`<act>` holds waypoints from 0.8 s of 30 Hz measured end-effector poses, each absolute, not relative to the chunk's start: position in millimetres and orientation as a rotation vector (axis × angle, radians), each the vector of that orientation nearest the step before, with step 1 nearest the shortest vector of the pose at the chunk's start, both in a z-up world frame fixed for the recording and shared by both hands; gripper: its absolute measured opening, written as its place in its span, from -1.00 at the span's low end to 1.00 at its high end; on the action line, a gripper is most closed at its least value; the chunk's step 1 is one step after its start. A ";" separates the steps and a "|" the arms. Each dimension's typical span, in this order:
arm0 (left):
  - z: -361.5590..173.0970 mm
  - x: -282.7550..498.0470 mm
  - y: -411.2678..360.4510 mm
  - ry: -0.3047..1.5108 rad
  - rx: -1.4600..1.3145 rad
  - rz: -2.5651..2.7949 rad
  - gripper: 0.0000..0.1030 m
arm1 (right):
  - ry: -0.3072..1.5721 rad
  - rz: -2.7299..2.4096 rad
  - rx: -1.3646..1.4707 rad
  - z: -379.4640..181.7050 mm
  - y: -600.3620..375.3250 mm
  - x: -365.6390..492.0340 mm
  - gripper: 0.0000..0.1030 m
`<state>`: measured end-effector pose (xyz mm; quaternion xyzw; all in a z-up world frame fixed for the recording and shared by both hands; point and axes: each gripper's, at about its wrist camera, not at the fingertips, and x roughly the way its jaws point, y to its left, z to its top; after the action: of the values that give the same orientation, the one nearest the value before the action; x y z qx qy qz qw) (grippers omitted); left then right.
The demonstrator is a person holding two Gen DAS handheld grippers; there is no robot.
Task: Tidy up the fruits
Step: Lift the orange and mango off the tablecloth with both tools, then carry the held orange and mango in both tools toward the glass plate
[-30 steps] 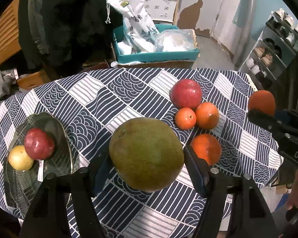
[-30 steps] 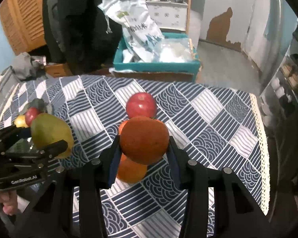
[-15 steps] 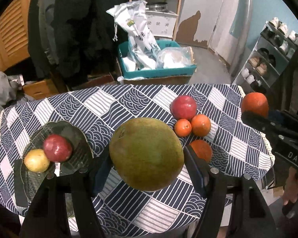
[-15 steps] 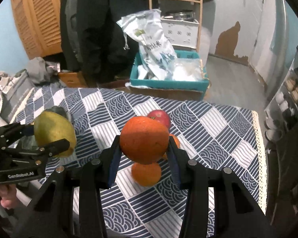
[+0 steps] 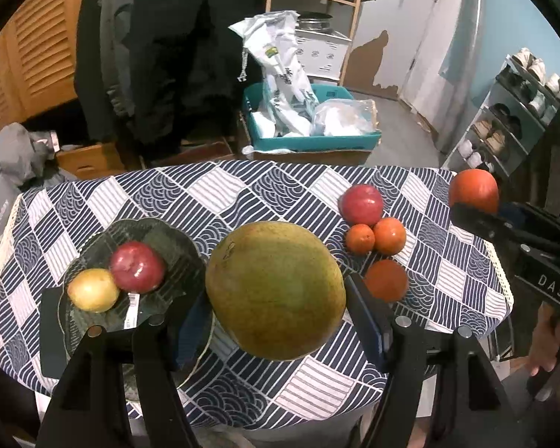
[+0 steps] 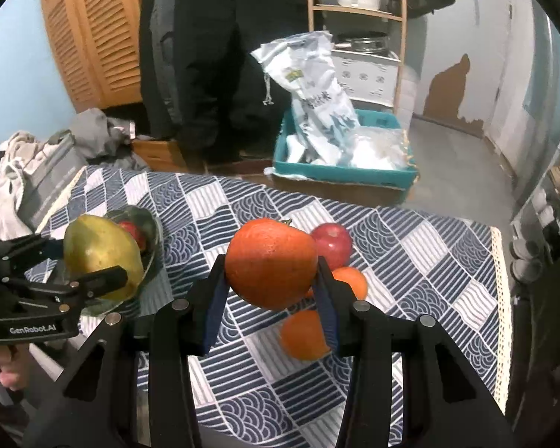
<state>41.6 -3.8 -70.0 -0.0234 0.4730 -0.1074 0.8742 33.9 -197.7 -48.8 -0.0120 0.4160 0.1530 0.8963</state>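
**Two fruits held above the patterned worktop**

The worktop (image 5: pixel 242 194), under a blue and white patterned cloth, fills the middle of both views. Its far edge runs across the upper middle of the left wrist frame, and its lace-trimmed right edge drops off at the frame's right. The widest bare stretch of cloth lies in the centre, between the dark glass plate (image 5: pixel 175 239) at lower left and the cluster of fruit at right. Beyond the far edge, in the upper centre, stands a teal crate (image 5: pixel 310 142) with white bags.

The left hand-held gripper (image 5: pixel 276 310) has its jaws about half spread and clamped on a large green-yellow mango (image 5: pixel 276 291), dull-skinned with brownish mottling. It hangs above the near part of the cloth at the bottom centre, its long axis running left to right across the frame.

The right hand-held gripper (image 6: pixel 270 287) is closed as far as it goes on a bright orange (image 6: pixel 270 261), round and pebbled, with a small stem pointing to the upper right. It hangs clear of the cloth in mid-frame.

On the plate sit a red apple (image 5: pixel 138 267) and a yellow fruit (image 5: pixel 92 289), touching. At right a second red apple (image 5: pixel 362 204) touches two small oranges (image 5: pixel 377 238); one more orange (image 5: pixel 386 280) lies just below them.
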 end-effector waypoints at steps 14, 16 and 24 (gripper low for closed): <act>-78.8 41.7 40.8 0.997 -0.099 -0.126 0.39 | 0.886 0.419 -0.044 -56.1 -141.3 48.6 -0.17; -80.1 40.5 47.7 0.998 -0.104 -0.110 0.39 | 0.891 0.438 -0.049 -58.8 -131.1 51.3 -0.17; -92.2 37.6 83.8 1.015 -0.142 -0.043 0.40 | 0.928 0.511 -0.063 -76.6 -89.3 62.7 -0.17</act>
<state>37.7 83.8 -92.2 -0.0677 0.4857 -0.0207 0.8712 62.7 -89.3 -76.6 -0.0302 0.4425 0.2438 0.8625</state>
